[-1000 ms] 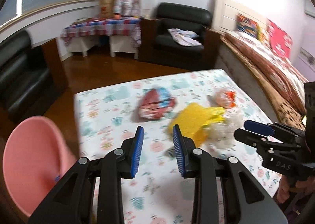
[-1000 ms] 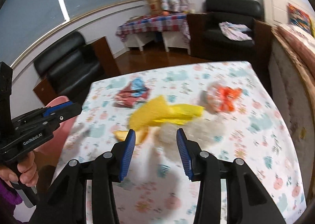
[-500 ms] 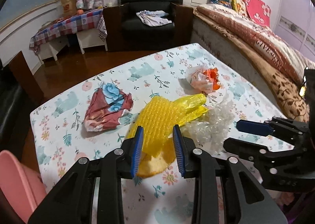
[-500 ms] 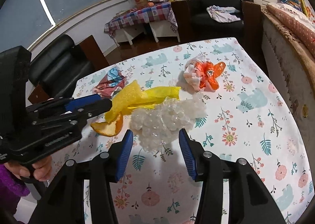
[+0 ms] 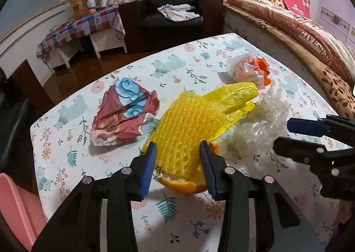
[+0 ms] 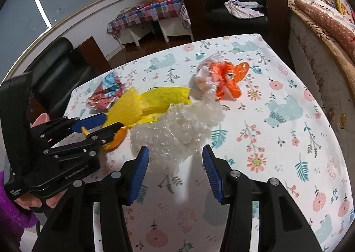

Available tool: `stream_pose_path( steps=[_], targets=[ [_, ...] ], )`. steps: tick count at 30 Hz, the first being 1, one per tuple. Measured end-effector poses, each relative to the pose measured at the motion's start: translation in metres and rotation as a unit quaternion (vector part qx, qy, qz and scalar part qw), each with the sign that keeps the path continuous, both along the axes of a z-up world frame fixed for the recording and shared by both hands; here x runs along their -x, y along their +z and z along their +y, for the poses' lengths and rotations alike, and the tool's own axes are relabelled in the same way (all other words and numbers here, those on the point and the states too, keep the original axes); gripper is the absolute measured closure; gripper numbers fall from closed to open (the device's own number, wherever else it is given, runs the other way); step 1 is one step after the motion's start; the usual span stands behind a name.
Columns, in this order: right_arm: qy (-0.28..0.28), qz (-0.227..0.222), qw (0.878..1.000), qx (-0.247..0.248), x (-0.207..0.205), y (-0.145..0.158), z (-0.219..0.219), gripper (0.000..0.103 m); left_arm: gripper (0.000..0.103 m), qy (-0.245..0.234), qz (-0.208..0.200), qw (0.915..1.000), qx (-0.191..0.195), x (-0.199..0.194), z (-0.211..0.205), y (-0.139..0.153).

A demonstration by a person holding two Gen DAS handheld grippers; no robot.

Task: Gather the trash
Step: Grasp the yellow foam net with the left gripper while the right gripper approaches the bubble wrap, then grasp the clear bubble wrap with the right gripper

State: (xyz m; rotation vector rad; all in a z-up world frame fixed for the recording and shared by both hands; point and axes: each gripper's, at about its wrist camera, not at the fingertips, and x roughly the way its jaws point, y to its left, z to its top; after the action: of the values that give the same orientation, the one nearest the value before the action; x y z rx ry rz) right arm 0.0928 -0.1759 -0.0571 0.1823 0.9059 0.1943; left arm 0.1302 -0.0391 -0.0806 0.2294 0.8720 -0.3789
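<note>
Grippers spread wide over a heap of trash on the floral tablecloth [image 6: 288,141]

Left gripper [image 5: 179,165] stands well apart, its blue pads flanking the near end of the yellow bubble wrap [image 5: 190,127] with an orange peel [image 5: 182,183] under it; whether the pads touch it I cannot tell. Right gripper [image 6: 175,172] is equally wide, straddling the clear bubble wrap [image 6: 177,132] and gripping nothing. From the yellow wrap, a crumpled red and blue wrapper [image 5: 124,116] lies at 9 o'clock, an orange and white bag [image 5: 250,70] at 1 o'clock, and a pink bin [image 5: 15,210] at 7 o'clock off the table edge
</note>
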Motion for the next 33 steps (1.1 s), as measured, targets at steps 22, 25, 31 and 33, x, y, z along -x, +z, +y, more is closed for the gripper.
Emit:
stream_pose_path(
  steps=[22,25,31,33],
  targets=[
    [-0.026,0.003,0.999,-0.036,-0.006,-0.003,-0.014,0.053,0.097,0.037,-0.02,0.9969,0.066,0.038,0.017,0.034],
    [-0.032,0.004,0.998,-0.045,-0.008,-0.005,-0.015,0.056,0.097,0.046,-0.024,0.9957,0.077,0.046,0.023,0.043],
    [-0.027,-0.008,0.999,-0.041,-0.004,0.0,-0.013,0.086,0.097,0.053,-0.034,0.9946,0.082,0.061,0.03,0.056],
    [-0.021,-0.022,0.999,-0.03,0.001,0.005,-0.012,0.087,0.097,0.057,-0.035,0.9941,0.086,0.065,0.033,0.059]
  ],
)
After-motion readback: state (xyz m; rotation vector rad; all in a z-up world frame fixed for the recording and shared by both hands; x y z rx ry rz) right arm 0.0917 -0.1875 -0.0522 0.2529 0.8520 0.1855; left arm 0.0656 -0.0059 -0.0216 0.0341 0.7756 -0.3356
